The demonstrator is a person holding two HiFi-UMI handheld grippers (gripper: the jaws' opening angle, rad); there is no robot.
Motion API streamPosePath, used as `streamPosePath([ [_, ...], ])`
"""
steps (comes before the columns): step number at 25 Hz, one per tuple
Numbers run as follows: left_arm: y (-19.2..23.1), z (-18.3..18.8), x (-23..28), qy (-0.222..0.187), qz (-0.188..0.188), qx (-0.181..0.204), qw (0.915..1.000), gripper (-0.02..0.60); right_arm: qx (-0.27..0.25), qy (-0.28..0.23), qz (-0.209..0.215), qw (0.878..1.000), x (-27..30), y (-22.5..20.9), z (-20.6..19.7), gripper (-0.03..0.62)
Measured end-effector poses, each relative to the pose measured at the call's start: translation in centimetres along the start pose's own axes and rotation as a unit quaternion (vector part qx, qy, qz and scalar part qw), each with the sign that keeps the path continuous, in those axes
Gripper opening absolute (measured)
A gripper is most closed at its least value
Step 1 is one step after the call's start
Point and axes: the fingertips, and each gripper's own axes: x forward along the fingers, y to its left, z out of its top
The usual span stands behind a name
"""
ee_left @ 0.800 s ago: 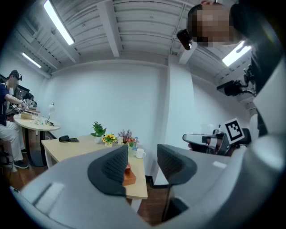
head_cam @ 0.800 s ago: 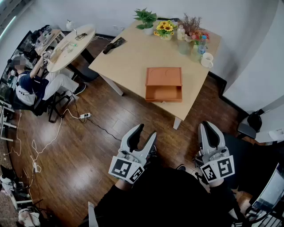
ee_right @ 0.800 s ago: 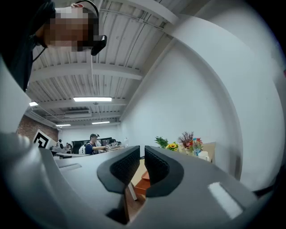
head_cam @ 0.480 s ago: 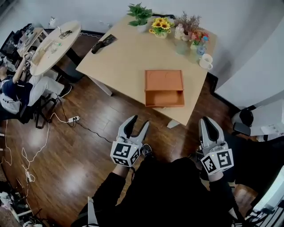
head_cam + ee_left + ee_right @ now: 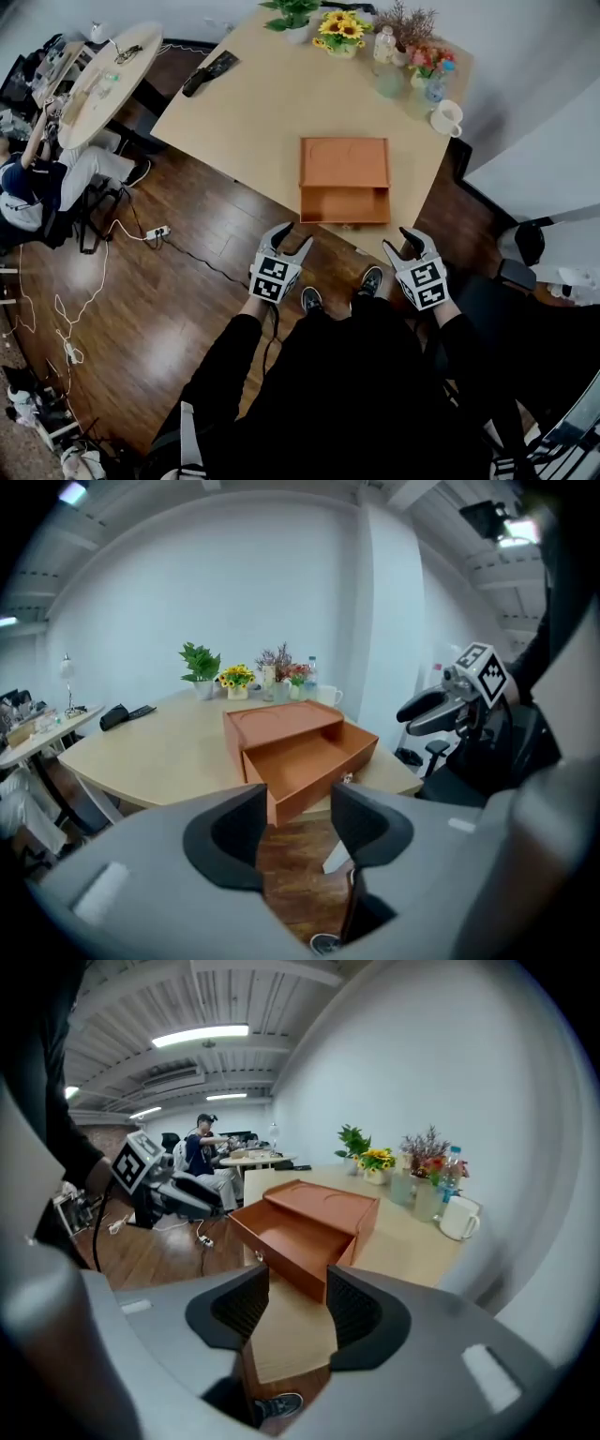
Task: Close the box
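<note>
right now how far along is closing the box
Done: nothing yet. The drawer of the orange box stands pulled out at the near edge of the table. In hand: the left hand-held gripper and right hand-held gripper are open and empty, short of the table. Left: push the drawer fully in.

Bright, even and cool-white throughout. Soft sheen on the wood floor (image 5: 141,309) left of the box (image 5: 344,180), and only faint, soft-edged shadows around the box on the pale surface (image 5: 253,112). In the right gripper view, lit from ceiling tube lamps (image 5: 201,1035) above and left of the box, slightly blown out. In the left gripper view, glare from a lamp (image 5: 516,536) high to the right of the box. Crisp enough on the box in every view; soft and out of focus on the fingers (image 5: 361,822) just in front of it. Strongly bowed by the wide lens, darkening to black in the corners farthest from the box.
</note>
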Motion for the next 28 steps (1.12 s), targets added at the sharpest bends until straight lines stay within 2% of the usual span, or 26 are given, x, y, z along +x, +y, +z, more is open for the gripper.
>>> streamPosePath([
  [3, 0.1, -0.3, 1.3, 0.033, 0.026, 0.035, 0.9985, 0.225, -0.039, 0.023, 0.009, 0.999, 2.8, -1.5, -1.8, 0.195],
  [5, 0.5, -1.2, 2.3, 0.064, 0.033, 0.045, 0.9964, 0.229, -0.046, 0.033, 0.008, 0.998, 4.2, -2.5, -2.5, 0.195],
  [9, 0.8, -3.3, 4.5, 0.102, 0.015, 0.07, 0.9922, 0.229, -0.061, 0.058, 0.021, 0.996, 5.6, -2.3, -2.8, 0.195],
  [11, 0.9, -3.6, 5.4, 0.104, 0.004, 0.072, 0.992, 0.227, -0.076, 0.068, 0.024, 0.995, 6.2, -2.0, -2.9, 0.193],
  [12, 1.2, -3.5, 5.6, 0.101, 0.003, 0.067, 0.9926, 0.22, -0.075, 0.07, 0.024, 0.994, 6.4, -1.8, -2.9, 0.167],
  [13, 1.6, -3.3, 5.7, 0.097, 0.004, 0.06, 0.9935, 0.186, -0.07, 0.07, 0.023, 0.995, 6.5, -1.6, -2.9, 0.149],
  [15, 2.5, -2.8, 5.8, 0.086, 0.001, 0.052, 0.9949, 0.179, -0.058, 0.064, 0.017, 0.996, 6.9, -1.5, -2.6, 0.144],
  [28, 5.4, 0.4, 9.0, 0.076, 0.008, 0.033, 0.9965, 0.18, -0.009, 0.057, -0.037, 0.998, 9.7, -5.3, 0.1, 0.133],
])
